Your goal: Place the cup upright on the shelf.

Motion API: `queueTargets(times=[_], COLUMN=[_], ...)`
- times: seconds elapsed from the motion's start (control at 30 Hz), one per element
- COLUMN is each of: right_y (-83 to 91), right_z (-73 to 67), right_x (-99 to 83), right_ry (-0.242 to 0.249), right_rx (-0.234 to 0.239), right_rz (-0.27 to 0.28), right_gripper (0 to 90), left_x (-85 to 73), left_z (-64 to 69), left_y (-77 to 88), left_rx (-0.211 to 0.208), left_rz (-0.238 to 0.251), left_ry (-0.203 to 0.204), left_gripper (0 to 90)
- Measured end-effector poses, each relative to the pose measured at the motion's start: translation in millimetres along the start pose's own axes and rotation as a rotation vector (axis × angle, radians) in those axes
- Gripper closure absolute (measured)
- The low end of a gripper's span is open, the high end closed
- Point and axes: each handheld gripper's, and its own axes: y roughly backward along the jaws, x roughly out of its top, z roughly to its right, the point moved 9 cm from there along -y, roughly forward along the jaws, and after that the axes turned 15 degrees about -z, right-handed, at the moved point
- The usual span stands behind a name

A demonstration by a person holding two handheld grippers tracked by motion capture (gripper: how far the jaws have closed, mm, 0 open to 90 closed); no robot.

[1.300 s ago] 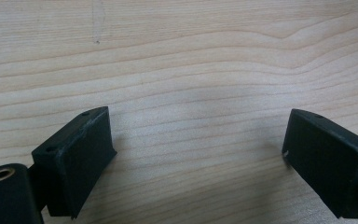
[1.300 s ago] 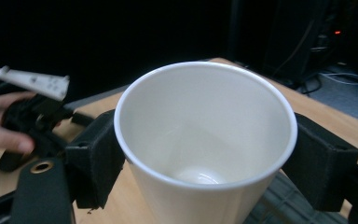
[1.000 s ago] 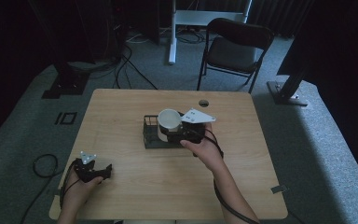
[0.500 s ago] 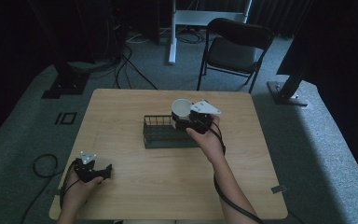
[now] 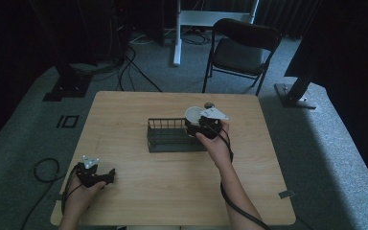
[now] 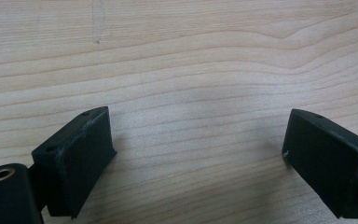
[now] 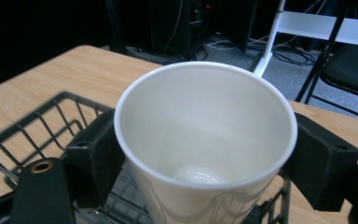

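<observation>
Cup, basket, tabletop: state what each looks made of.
Cup: probably paper, though plastic is possible; matte white wall, thin rolled rim.
Basket: dark wire, likely coated metal; an open grid of thin rods.
Tabletop: light wood or wood-look laminate; visible grain lines, smooth satin surface.

Beyond my table (image 5: 139, 108) a black folding chair (image 5: 242, 50) stood on the grey carpet (image 5: 316, 143), near a white desk leg (image 5: 177, 33). Dark cables (image 5: 134, 67) trailed across the floor at the far left, and another cable looped (image 5: 45, 167) beside the table's near left corner.
</observation>
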Motion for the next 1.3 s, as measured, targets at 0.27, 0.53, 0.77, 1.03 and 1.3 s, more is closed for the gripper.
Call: queueTargets(times=[0.27,0.53,0.77,1.03,1.3], right_y=[-8.3,-13.1,-13.4,-13.0,-7.3], right_z=[6.6,6.8,6.7,6.3,3.8], right_x=[-12.4,-19.8,-20.2,-19.7,-20.8], right_ry=[-0.004,-0.015,-0.013,-0.009,-0.004], right_rx=[-0.014,-0.002,-0.008,-0.01,0.013], right_rz=[-0.032,-0.036,-0.026,-0.034,-0.038], right_gripper=[19.5,19.4,19.4,18.3,11.7], left_x=[0.0,0.0,0.0,0.0,0.0], left_z=[0.0,0.0,0.0,0.0,0.0], left_y=[0.0,0.0,0.0,0.0,0.0], left_rx=[0.0,0.0,0.0,0.0,0.0], left_rz=[0.0,0.0,0.0,0.0,0.0], left_ry=[0.0,0.0,0.0,0.0,0.0], left_gripper=[8.9,8.9,8.9,8.9,8.9])
